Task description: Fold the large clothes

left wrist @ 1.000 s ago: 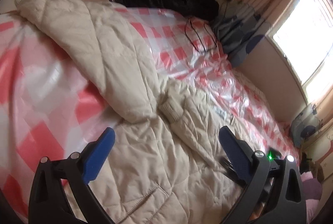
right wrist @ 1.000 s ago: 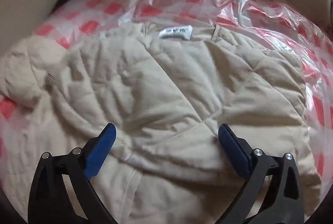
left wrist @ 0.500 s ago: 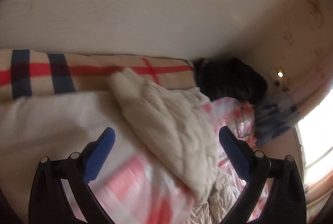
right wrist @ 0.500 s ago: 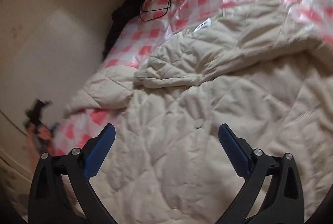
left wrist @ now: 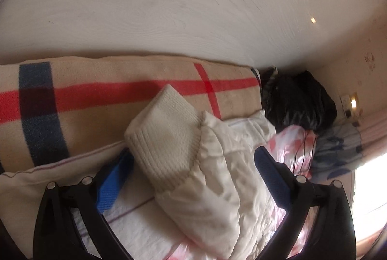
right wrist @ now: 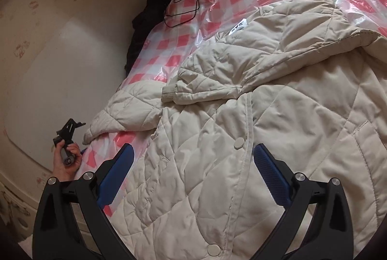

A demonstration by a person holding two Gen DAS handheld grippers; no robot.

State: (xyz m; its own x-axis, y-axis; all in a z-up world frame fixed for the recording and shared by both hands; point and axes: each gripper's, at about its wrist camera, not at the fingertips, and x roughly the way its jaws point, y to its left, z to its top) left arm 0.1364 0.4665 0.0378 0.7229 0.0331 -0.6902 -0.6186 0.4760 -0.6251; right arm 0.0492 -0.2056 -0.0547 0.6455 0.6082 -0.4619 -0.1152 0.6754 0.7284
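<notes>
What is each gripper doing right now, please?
Left gripper: open, its fingers on either side of the jacket sleeve cuff, not clamped.
Right gripper: open, holding nothing, above the beige quilted jacket.

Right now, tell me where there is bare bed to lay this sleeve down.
Bare checked plastic sheet lies between the jacket's folded sleeve and the wall, up to the black cord loop. A smaller strip shows below the outstretched sleeve, beside the left hand-held gripper. The jacket body fills the near side under the right hand-held gripper.
</notes>
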